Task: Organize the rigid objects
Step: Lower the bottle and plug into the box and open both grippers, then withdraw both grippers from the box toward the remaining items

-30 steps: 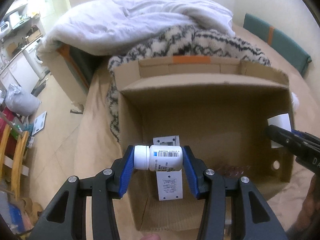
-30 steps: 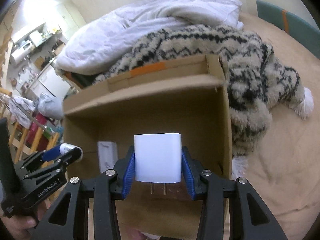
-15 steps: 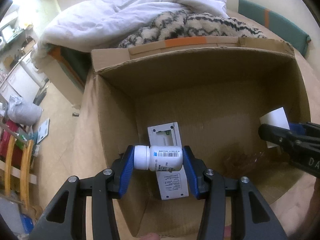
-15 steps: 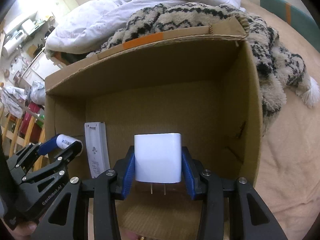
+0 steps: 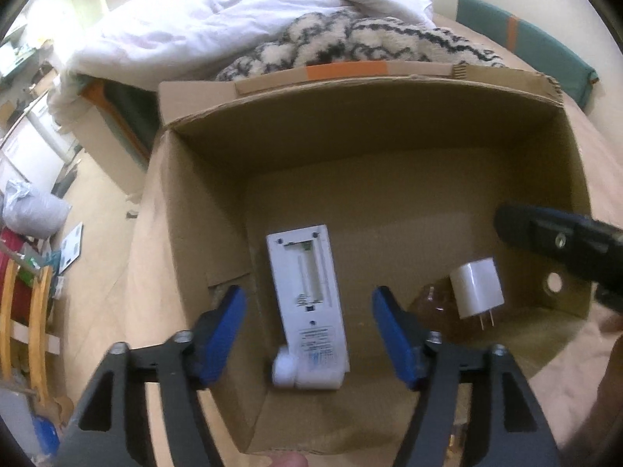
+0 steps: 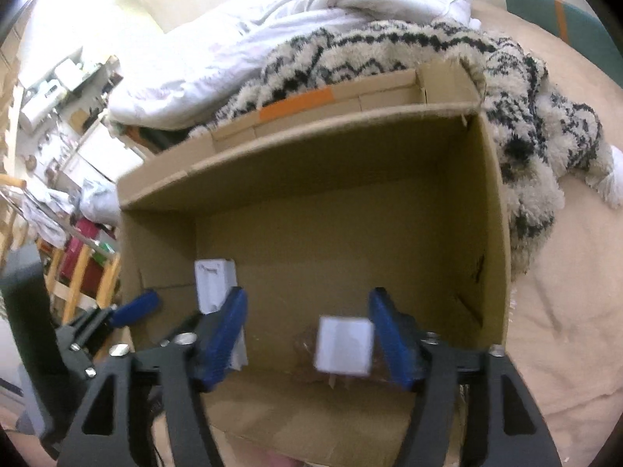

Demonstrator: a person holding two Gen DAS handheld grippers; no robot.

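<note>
Both grippers hang over an open cardboard box (image 5: 389,116) on a bed; the box also fills the right wrist view (image 6: 311,148). My left gripper (image 5: 309,330) is open; the white pill bottle (image 5: 307,373) is out of it, blurred, low in the box on the near end of a white remote (image 5: 307,292). My right gripper (image 6: 307,334) is open; the white charger plug (image 6: 343,344) is free of the pads, blurred, between them. In the left wrist view the charger (image 5: 477,292) is low in the box's right part by a brownish clear wrapper (image 5: 432,307).
A black-and-white fleece blanket (image 6: 525,89) and a white duvet (image 5: 233,19) lie behind and right of the box. The tan bedsheet (image 6: 564,311) spreads to the right. A teal headboard (image 5: 525,39) is at the back right. Floor clutter and wooden furniture (image 5: 27,303) sit left.
Both grippers have opened over the box. The pill bottle has left the left gripper and the charger plug has left the right one; both have dropped into the box.
</note>
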